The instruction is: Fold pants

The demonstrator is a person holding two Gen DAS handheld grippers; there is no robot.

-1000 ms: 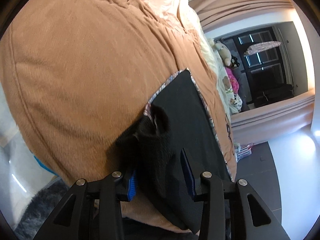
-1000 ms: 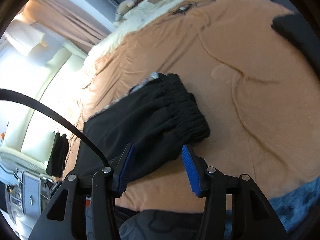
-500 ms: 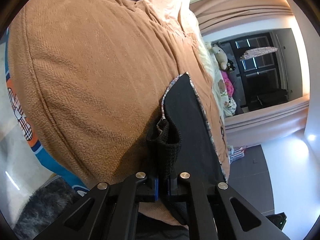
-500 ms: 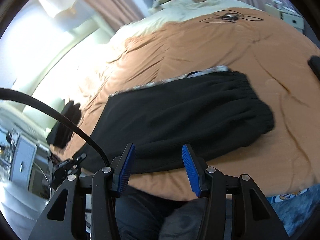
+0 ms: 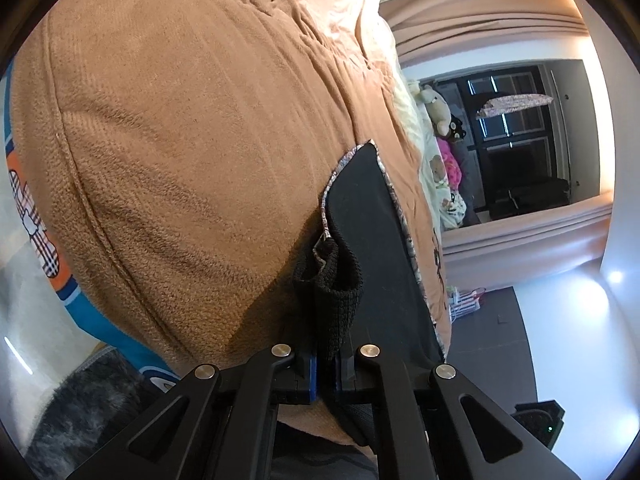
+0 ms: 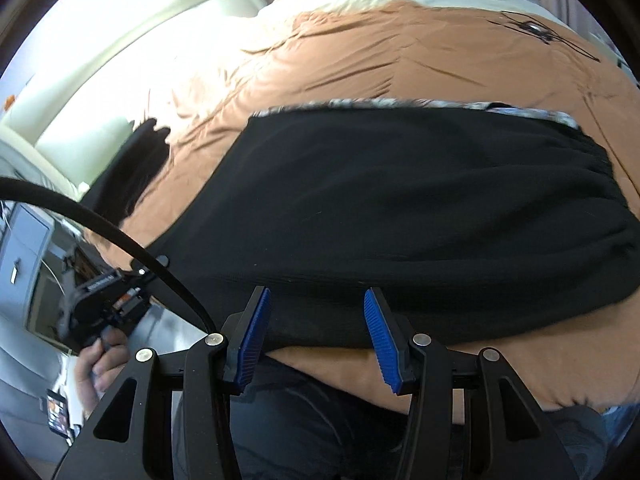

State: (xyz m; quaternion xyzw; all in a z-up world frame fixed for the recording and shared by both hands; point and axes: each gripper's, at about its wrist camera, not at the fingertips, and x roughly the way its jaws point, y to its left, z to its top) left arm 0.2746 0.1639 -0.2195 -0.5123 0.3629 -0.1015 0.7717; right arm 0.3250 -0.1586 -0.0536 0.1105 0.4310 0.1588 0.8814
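Now the black pants lie flat on the orange blanket of the bed. In the right wrist view their long axis runs across the picture from 9 o'clock to 3 o'clock, with the gathered waistband pointing to 3 o'clock and the leg end pointing to 9 o'clock. A thin patterned edge shows along the far side at 12 o'clock.

In the left wrist view the pants stretch away from the camera toward 12 o'clock. The ribbed cuff stands up at the near end, and the left gripper is clamped together on it. This gripper points a little downward along the pants.

The right gripper hangs over the near long edge of the pants, pointing steeply down. Its blue fingers stand apart and nothing is pressed between them. At 8 o'clock in this view a hand holds the other gripper's handle.
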